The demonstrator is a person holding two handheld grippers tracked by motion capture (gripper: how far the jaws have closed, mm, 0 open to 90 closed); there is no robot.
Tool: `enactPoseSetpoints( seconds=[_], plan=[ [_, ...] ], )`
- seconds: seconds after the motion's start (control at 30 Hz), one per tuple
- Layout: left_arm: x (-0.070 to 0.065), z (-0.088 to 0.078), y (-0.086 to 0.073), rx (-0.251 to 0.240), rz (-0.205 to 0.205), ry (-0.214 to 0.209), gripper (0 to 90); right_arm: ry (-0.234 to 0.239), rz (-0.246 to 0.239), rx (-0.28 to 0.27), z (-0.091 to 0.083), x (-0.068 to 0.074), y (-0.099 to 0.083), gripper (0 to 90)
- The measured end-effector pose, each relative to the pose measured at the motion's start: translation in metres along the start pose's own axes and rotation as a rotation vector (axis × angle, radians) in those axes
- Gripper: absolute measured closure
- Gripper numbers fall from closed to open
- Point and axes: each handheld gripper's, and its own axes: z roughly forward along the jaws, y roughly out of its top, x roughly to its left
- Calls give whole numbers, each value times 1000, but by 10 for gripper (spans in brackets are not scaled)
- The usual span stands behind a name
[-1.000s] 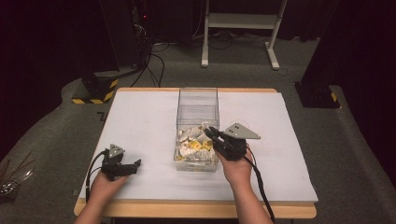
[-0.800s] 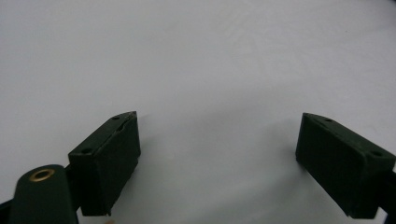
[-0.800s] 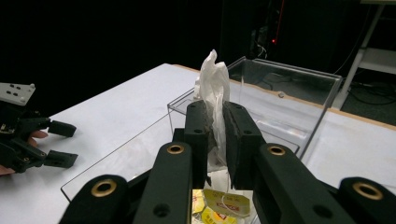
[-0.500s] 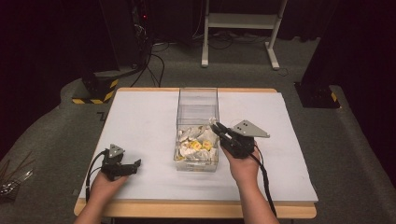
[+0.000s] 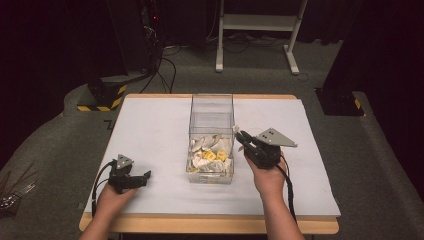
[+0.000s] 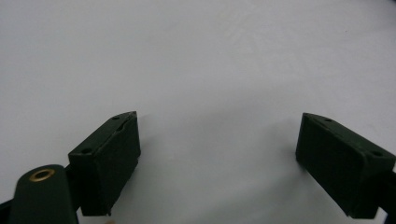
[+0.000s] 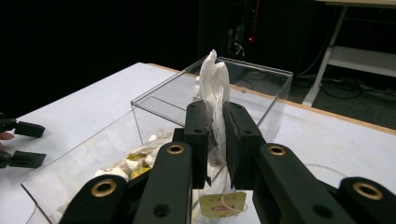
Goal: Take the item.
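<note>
- High view: the left gripper (image 5: 145, 176) lies low on the white table (image 5: 150, 130) near its front left corner, held in the person's left hand (image 5: 111, 197), its jaws pointing right toward the clear box.
- In the left gripper view, its 2 black jaws stand wide apart over bare white tabletop, with nothing between them.
- The clear plastic box (image 5: 211, 107) sits mid-table, its long axis running from the person's side to the far edge. It has 2 compartments: the far 1 looks bare, the near 1 holds a heap of white tea bags (image 5: 207, 152) with small yellow tags.
- The right gripper (image 5: 241, 136) hovers just beside the box's right wall, above the near compartment's edge, held in the right hand (image 5: 268, 180), jaws aimed up and left, a grey 3-cornered plate on top.
- In the right gripper view, the right gripper (image 7: 218, 135) has its jaws pressed close on 1 white tea bag (image 7: 214, 81), which stands upright with its long axis vertical, crumpled top rising above the jaw tips, lower end hanging below.
- A yellow tag (image 7: 222, 203) dangles on a thin string under the jaws; it carries small reddish print too blurred to read.
- Far left in that view, the other gripper's jaw tips sit on the table, well apart from the box.
</note>
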Motion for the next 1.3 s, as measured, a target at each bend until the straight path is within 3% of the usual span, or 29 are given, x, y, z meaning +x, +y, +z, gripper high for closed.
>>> enactPoseSetpoints(
  seconds=[0.5,1.3],
  plan=[
    [0,0,0,2,0,-1,140,-47,7,24,-3,-15,-3,805],
    [0,0,0,0,-1,-1,140,-119,31,58,10,-42,5,805]
  ],
)
